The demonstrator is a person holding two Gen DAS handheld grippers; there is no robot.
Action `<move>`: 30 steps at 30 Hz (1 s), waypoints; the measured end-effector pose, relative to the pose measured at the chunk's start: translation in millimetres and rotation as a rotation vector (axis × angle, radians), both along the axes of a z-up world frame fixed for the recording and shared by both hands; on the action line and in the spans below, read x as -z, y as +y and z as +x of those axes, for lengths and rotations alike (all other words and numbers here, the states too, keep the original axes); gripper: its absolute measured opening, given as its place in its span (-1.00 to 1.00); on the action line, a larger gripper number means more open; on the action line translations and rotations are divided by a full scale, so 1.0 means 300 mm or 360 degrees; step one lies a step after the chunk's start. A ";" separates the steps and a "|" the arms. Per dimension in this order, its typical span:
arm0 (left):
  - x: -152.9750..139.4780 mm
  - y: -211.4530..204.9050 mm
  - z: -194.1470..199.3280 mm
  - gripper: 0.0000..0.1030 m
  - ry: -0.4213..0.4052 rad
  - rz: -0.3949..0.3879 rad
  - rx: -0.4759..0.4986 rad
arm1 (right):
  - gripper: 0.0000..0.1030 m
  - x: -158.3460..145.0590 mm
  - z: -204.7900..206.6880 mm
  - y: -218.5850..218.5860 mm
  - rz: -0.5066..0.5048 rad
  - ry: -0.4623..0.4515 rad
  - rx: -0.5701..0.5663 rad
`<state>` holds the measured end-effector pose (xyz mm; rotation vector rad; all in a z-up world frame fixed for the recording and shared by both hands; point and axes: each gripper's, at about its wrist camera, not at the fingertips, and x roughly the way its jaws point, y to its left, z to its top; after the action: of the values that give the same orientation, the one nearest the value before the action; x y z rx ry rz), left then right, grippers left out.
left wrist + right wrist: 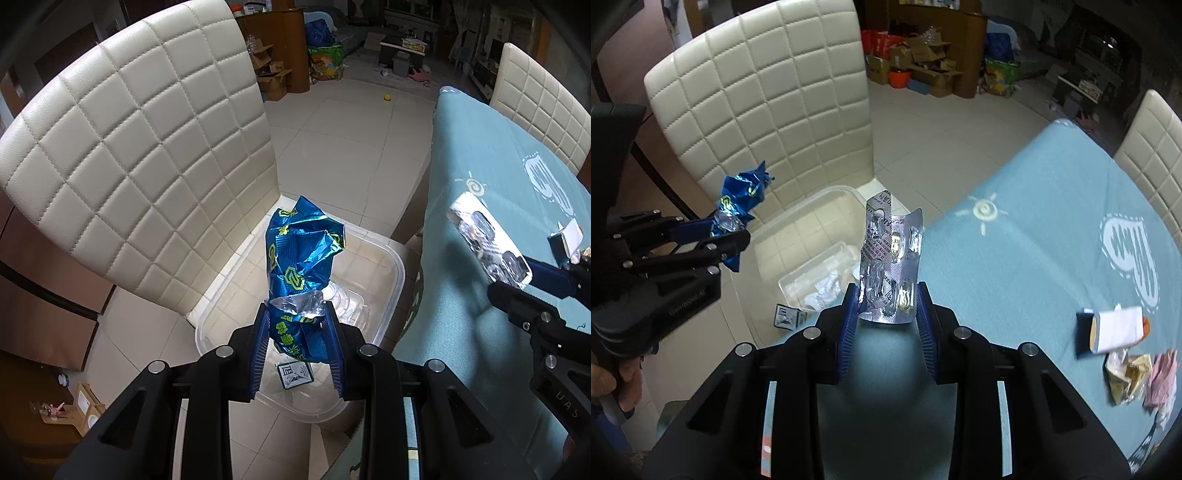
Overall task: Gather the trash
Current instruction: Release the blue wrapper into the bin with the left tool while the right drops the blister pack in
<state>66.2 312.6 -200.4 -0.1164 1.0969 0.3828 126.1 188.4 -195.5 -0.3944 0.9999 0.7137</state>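
Observation:
My left gripper [297, 314] is shut on a crumpled blue foil wrapper [303, 254] and holds it above a clear plastic bin [391, 295] on the floor beside the table. The wrapper also shows in the right wrist view [738, 206]. My right gripper [888, 295] is shut on a silver pill blister pack [890, 258], held over the table edge near the bin [812, 221]. The blister pack also shows in the left wrist view [487, 243]. The bin holds a clear bottle [820, 269], crumpled white paper [827, 288] and a small printed packet [295, 374].
A cream quilted chair [140, 155] stands right behind the bin. The table has a teal cloth [1034, 258]. On it at the right lie a small box [1112, 328] and crumpled wrappers [1137, 376]. A second chair [1152, 147] stands at the far side.

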 end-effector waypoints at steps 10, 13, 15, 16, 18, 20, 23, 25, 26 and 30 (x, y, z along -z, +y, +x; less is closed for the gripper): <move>-0.020 0.048 0.011 -0.44 -0.0018 0.0018 -0.0068 | -0.35 -0.035 0.008 0.107 0.0043 -0.0024 -0.0106; -0.018 0.075 0.017 0.06 -0.0001 -0.0008 -0.0111 | -0.35 -0.045 0.007 0.131 0.0050 -0.0048 -0.0133; -0.024 0.098 0.009 0.59 -0.0010 0.0011 -0.0173 | -0.35 -0.046 0.010 0.141 0.0050 -0.0051 -0.0143; -0.027 0.106 0.005 0.59 -0.0019 0.0017 -0.0192 | -0.35 -0.046 0.011 0.145 0.0050 -0.0050 -0.0145; -0.026 0.124 0.001 0.59 -0.0016 0.0013 -0.0205 | -0.35 -0.042 0.014 0.150 0.0048 -0.0046 -0.0147; -0.020 0.136 -0.004 0.59 0.0004 0.0031 -0.0217 | -0.33 -0.034 0.015 0.158 0.0042 -0.0038 -0.0153; -0.006 0.158 -0.021 0.59 0.0035 0.0050 -0.0253 | -0.30 -0.026 0.012 0.176 0.0037 -0.0024 -0.0173; 0.001 0.175 -0.034 0.59 0.0048 0.0046 -0.0287 | -0.27 -0.023 0.006 0.195 0.0036 -0.0020 -0.0195; 0.004 0.182 -0.042 0.59 0.0051 0.0047 -0.0304 | -0.26 -0.022 0.003 0.205 0.0038 -0.0017 -0.0208; 0.002 0.207 -0.073 0.59 0.0047 0.0048 -0.0352 | 0.26 -0.026 -0.004 0.236 0.0055 0.0037 -0.0244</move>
<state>44.3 374.7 -201.0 -0.2065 1.1104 0.6008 125.0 259.1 -187.9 -0.4369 0.9851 0.8744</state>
